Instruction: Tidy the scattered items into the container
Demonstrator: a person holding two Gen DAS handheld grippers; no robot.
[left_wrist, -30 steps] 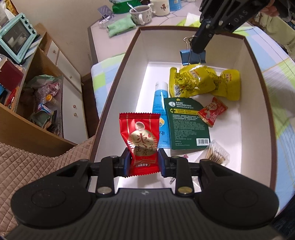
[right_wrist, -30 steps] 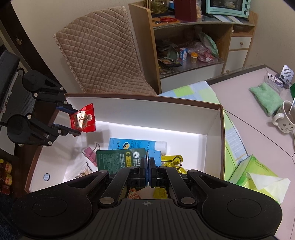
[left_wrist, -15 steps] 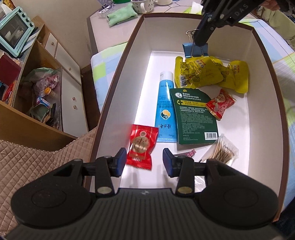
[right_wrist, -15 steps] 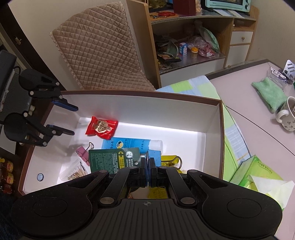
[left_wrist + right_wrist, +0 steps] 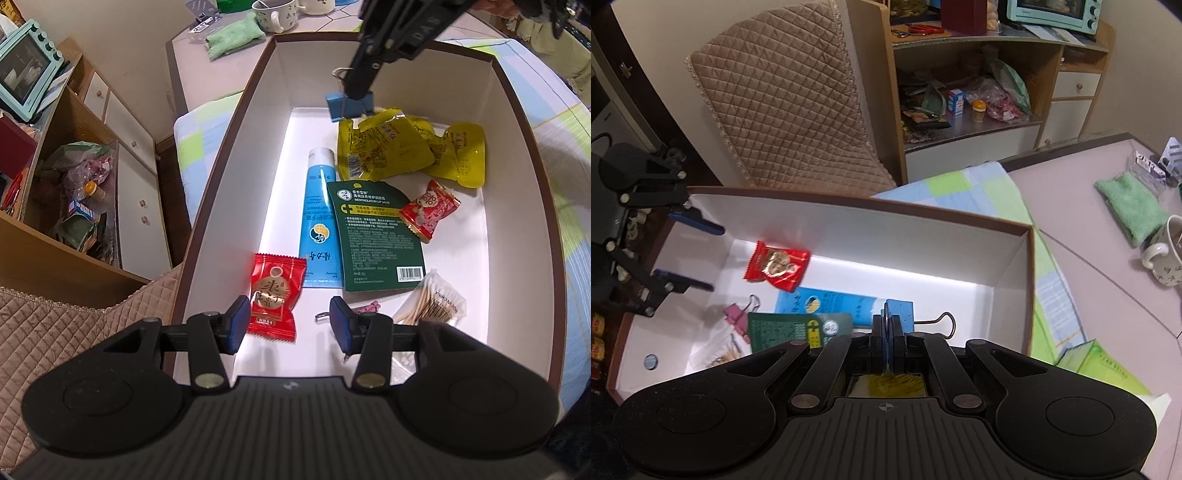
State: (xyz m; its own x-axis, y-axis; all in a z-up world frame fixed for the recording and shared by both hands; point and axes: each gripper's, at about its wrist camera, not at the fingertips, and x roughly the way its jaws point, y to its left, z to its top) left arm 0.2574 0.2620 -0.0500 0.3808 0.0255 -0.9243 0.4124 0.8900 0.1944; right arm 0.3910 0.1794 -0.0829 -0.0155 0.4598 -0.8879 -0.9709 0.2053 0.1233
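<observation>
We hold our left gripper (image 5: 287,325) spread above a crinkly red candy packet (image 5: 276,295) in the white box (image 5: 229,177), while our right gripper (image 5: 887,332) pinches a blue binder clip (image 5: 899,312).

Box (image 5: 236,122): fills the centre of the left wrist view, on a cloth (image 5: 199,129).
Candy packet (image 5: 275,297): lower left of the box floor, just beside the tube.
Tube (image 5: 319,218): centre, its edge under the sachet (image 5: 376,236).
Small packet (image 5: 430,210): right of centre, on the sachet's corner.
Crumpled pouches (image 5: 406,147): upper right.
Cotton swabs (image 5: 434,302): lower right.
Mugs (image 5: 275,14): top edge, behind the box.
Shelf unit (image 5: 55,184): left edge.
</observation>
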